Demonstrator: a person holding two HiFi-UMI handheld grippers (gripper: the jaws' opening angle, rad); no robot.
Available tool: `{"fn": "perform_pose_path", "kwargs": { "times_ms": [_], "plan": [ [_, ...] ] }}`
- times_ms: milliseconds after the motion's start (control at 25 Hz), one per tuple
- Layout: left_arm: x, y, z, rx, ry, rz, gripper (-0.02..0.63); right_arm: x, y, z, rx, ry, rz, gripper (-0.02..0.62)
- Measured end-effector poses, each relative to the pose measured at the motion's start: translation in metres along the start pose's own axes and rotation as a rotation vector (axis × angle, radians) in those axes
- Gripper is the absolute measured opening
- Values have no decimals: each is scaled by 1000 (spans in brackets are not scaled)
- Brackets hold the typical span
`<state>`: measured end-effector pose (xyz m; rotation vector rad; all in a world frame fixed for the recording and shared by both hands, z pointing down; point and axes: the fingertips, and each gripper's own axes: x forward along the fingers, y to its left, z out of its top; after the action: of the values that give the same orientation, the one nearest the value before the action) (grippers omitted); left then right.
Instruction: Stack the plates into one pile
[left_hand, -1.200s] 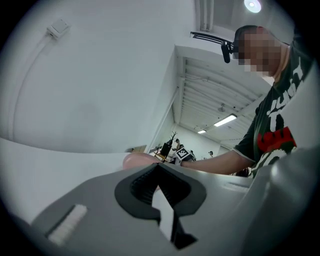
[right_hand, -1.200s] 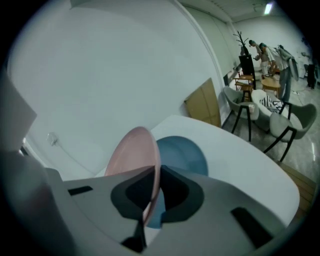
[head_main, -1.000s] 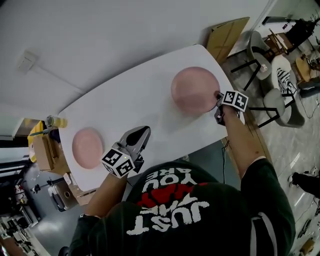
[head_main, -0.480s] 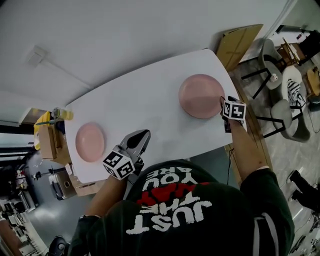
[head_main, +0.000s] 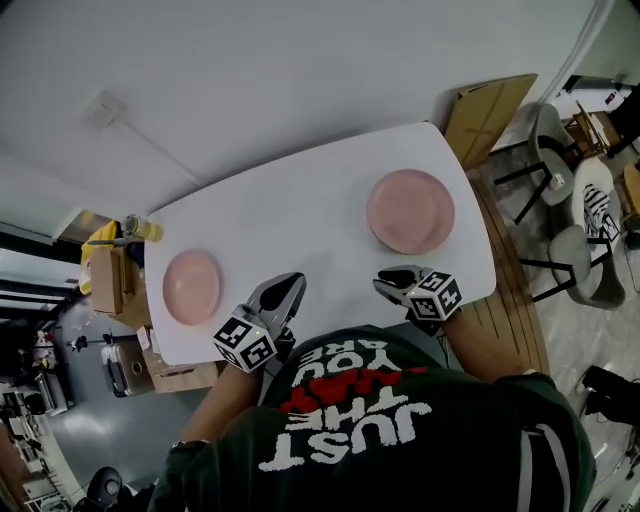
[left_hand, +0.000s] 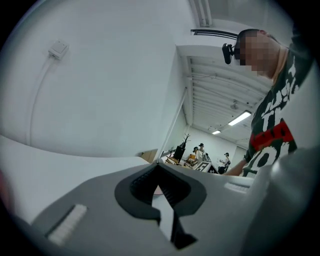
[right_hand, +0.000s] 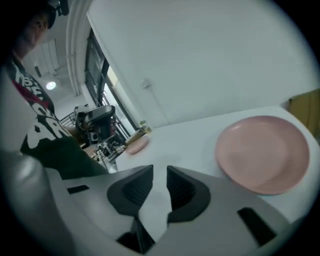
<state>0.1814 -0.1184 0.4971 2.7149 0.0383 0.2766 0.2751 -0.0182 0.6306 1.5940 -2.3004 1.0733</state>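
Two pink plates on the white table (head_main: 300, 200), and they're well apart: the larger plate (head_main: 410, 211) over on the right, the smaller plate (head_main: 192, 287) way off at the left end. No pile yet. The right gripper (head_main: 385, 286) hangs at the near edge, just short of the larger plate. Its jaws have just been easing inward, but there's a clear gap and nothing between them. The left gripper (head_main: 291, 286) sits nearer the middle, jaws tip to tip, empty too. I'd call this the pause between grabs: a plate needs fetching. Best bet, the left one opens, reaches left for the smaller plate's rim, then carries it across onto the larger.
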Motion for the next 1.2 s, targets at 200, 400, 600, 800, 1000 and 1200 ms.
{"fn": "perform_pose_path", "kwargs": {
  "times_ms": [200, 400, 600, 800, 1000, 1200],
  "plan": [
    [-28, 19, 1, -20, -43, -19, 3, 24, 48, 2, -28, 48, 45, 39],
    [-40, 21, -7, -33, -47, -99, 3, 4, 57, 13, -22, 36, -41, 32],
    [-28, 9, -4, -64, -68, -135, 3, -31, 42, 19, -13, 26, -130, 32],
    [-7, -15, -2, -25, -68, -115, 3, -76, 5, 34, -3, -37, -168, 32],
    [42, -47, -1, 15, -115, -25, 3, -129, -59, 44, -42, -66, -155, 33],
    [99, -80, -8, -8, -183, 160, 3, -176, -127, 42, -76, -50, -110, 34]
  ]
}}
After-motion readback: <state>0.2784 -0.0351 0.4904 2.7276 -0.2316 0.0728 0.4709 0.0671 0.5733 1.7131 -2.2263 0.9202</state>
